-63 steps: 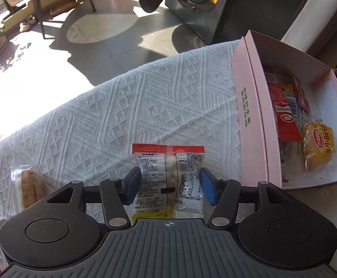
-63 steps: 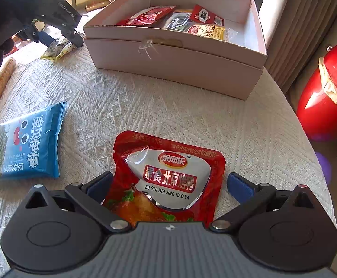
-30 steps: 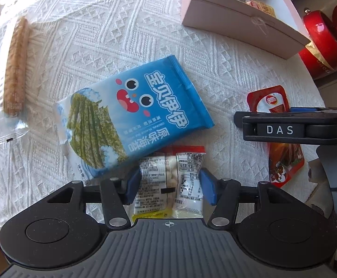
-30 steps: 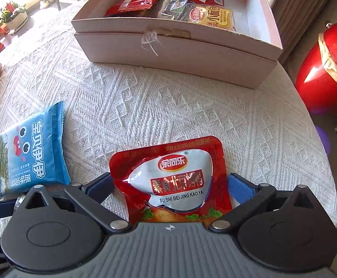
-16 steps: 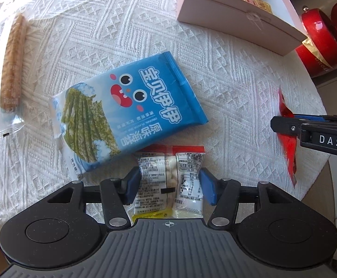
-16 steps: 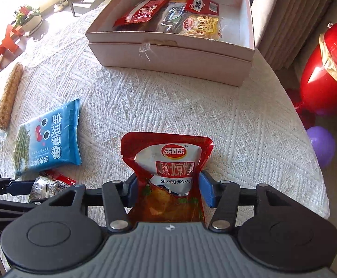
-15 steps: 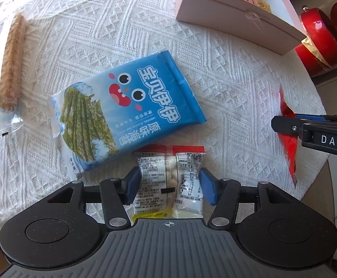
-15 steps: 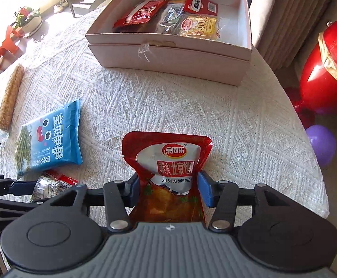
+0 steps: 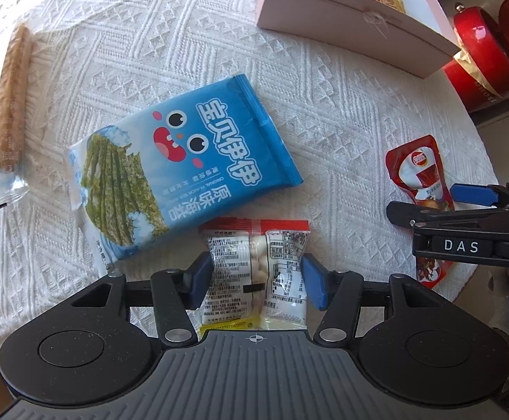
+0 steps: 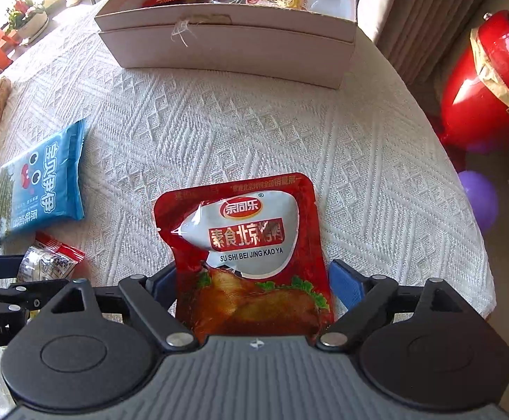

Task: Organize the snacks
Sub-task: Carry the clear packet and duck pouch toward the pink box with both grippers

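Snacks: a red pouch [image 10: 250, 255] reading "SU SHI BEI JING KAO YA" lies on the table [image 10: 377, 161], near the pink box [image 10: 226, 45], between the opening right tongs [image 10: 254, 285]. Left tongs [image 9: 254, 276] squeeze a white packet [image 9: 254, 269].

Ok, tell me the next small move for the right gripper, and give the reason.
Probably close again on the red pouch. The right gripper has its jaws opening, the pouch lies between them on the white tablecloth, and the pink box of snacks is still well ahead.
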Action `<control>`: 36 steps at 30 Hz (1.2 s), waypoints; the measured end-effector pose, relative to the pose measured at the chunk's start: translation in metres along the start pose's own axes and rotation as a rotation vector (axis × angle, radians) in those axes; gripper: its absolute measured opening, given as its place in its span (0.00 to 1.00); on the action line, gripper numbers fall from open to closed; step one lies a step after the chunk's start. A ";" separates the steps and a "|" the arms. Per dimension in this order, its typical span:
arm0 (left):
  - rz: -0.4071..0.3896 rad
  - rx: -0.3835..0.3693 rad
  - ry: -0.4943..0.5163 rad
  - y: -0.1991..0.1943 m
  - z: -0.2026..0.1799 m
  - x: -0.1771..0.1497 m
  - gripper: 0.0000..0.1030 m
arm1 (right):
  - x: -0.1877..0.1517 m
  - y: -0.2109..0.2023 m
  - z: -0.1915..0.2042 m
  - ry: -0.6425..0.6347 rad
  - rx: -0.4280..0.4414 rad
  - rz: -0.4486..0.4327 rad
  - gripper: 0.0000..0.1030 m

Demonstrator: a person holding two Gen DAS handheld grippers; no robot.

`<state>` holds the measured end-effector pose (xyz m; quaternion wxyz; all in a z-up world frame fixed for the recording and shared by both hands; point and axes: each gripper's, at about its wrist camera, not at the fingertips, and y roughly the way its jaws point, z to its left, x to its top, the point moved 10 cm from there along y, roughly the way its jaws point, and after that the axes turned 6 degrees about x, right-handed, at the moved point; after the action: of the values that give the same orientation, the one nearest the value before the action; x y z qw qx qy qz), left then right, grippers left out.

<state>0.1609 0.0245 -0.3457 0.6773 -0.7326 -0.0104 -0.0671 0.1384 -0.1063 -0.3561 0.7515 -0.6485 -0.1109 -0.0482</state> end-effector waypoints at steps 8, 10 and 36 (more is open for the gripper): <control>0.001 -0.013 -0.001 0.001 0.001 0.001 0.59 | 0.010 0.008 -0.001 0.005 0.000 -0.046 1.00; 0.002 -0.017 -0.001 0.000 0.002 0.001 0.59 | 0.013 0.002 0.002 -0.038 0.005 -0.043 0.87; 0.001 -0.053 -0.028 -0.003 0.011 -0.002 0.59 | 0.009 0.004 -0.024 -0.006 0.015 -0.023 0.97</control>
<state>0.1593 0.0355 -0.3434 0.6575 -0.7511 -0.0175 -0.0567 0.1504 -0.1288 -0.3611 0.7555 -0.6417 -0.1208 -0.0539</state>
